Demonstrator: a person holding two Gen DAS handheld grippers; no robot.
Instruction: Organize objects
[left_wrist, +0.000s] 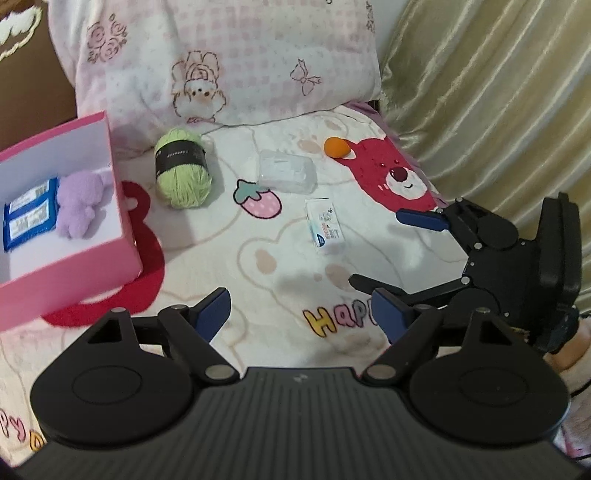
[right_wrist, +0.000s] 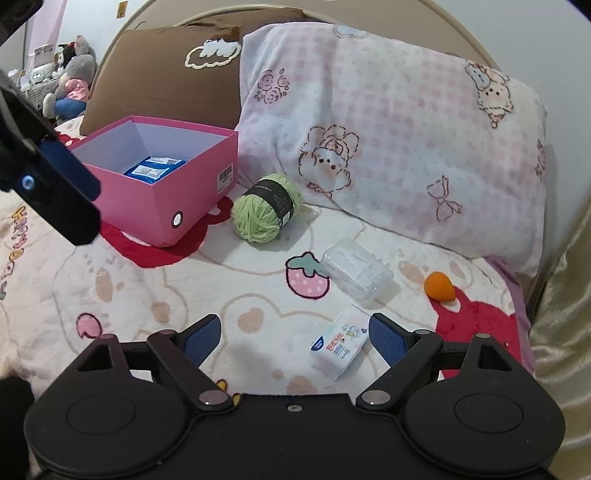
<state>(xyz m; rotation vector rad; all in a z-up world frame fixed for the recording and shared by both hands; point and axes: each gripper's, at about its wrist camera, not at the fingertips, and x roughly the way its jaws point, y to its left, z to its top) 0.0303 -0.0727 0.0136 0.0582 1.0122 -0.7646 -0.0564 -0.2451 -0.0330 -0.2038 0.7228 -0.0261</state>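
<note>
An open pink box (left_wrist: 125, 229) (right_wrist: 192, 192) stands on the blanket at the left. It holds blue packs (left_wrist: 29, 218) (right_wrist: 155, 170) and a purple plush (left_wrist: 79, 203). On the blanket lie a green yarn ball (left_wrist: 181, 173) (right_wrist: 264, 208), a clear plastic case (left_wrist: 288, 171) (right_wrist: 356, 273), an orange sponge (left_wrist: 337, 147) (right_wrist: 439, 286) and a small white pack (left_wrist: 325, 225) (right_wrist: 340, 343). My left gripper (left_wrist: 301, 314) is open and empty above bare blanket. My right gripper (right_wrist: 295, 332) (left_wrist: 391, 251) is open, and the white pack lies just ahead of it, untouched, near its right finger.
A pink checked pillow (right_wrist: 388, 129) and a brown pillow (right_wrist: 166, 74) line the back. Gold striped fabric (left_wrist: 498, 92) rises along the right edge. Plush toys (right_wrist: 70, 85) sit far left. One finger (right_wrist: 70, 177) of the left gripper crosses the right wrist view.
</note>
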